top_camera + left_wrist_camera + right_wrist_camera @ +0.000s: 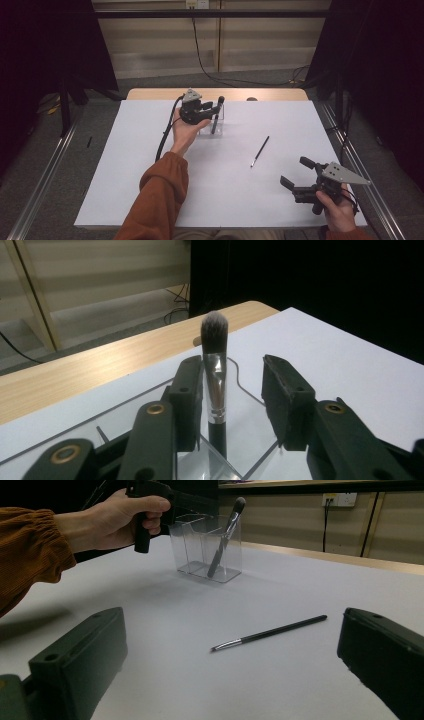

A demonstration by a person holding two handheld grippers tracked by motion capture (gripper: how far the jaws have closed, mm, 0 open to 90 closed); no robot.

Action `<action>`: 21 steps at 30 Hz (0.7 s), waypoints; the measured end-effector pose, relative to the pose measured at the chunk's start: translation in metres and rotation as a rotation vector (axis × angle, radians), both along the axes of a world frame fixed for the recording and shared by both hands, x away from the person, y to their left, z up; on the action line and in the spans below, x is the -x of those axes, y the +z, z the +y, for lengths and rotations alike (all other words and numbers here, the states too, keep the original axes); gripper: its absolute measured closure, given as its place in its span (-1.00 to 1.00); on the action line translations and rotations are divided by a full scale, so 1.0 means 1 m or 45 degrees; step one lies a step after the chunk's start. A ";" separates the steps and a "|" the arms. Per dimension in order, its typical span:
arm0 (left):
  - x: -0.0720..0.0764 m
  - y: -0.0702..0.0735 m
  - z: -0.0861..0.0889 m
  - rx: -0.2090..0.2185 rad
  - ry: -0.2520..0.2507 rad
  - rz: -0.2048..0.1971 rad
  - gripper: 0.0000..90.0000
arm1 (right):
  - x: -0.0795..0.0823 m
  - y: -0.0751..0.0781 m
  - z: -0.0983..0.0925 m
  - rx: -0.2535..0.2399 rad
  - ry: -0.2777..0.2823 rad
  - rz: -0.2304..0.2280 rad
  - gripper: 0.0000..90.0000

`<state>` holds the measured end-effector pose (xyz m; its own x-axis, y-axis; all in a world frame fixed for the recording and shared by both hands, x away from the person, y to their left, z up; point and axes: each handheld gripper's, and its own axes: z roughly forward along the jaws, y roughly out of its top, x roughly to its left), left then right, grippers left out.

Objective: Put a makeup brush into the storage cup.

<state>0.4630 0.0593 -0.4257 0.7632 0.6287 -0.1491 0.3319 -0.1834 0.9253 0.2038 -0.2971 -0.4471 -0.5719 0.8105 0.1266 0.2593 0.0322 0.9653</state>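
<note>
Reading near to far: my right claw (295, 182) sits spread and empty; the thin brush (269, 632) lies flat just ahead, handle angled away, nearest this hand. Farther off, the left claw (232, 400) is parted around the fat brush (215, 370), not pinching it; that brush leans in the clear holder (207, 550), whose walls the right gripper view shows.

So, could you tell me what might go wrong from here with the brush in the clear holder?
The brush leans in the clear holder with the left tongs open close around it; pulling back carelessly could snag the brush and tip the light holder. The thin brush lies flat on the table, so the open right tongs may slip on it.
</note>
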 end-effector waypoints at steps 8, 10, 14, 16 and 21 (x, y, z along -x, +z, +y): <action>0.003 0.007 0.004 0.034 0.025 0.008 -0.21 | 0.000 0.000 0.000 0.000 0.000 -0.001 -1.00; 0.004 0.008 0.006 0.035 0.031 0.027 -0.38 | 0.000 0.000 0.000 0.001 0.000 0.001 -1.00; 0.005 0.011 0.012 0.040 0.047 0.036 -0.63 | 0.000 0.000 0.000 0.005 -0.001 0.000 -1.00; 0.006 0.012 0.015 0.047 0.053 0.054 -0.77 | 0.000 0.000 0.000 0.006 -0.001 0.000 -1.00; 0.012 0.015 0.022 0.082 0.059 0.053 -0.86 | -0.001 0.000 0.000 0.011 -0.003 -0.001 -1.00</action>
<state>0.4511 0.0810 -0.4112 0.7260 0.6511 -0.2213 0.3772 -0.1079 0.9198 0.2043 -0.2970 -0.4471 -0.5703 0.8128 0.1191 0.2589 0.0403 0.9651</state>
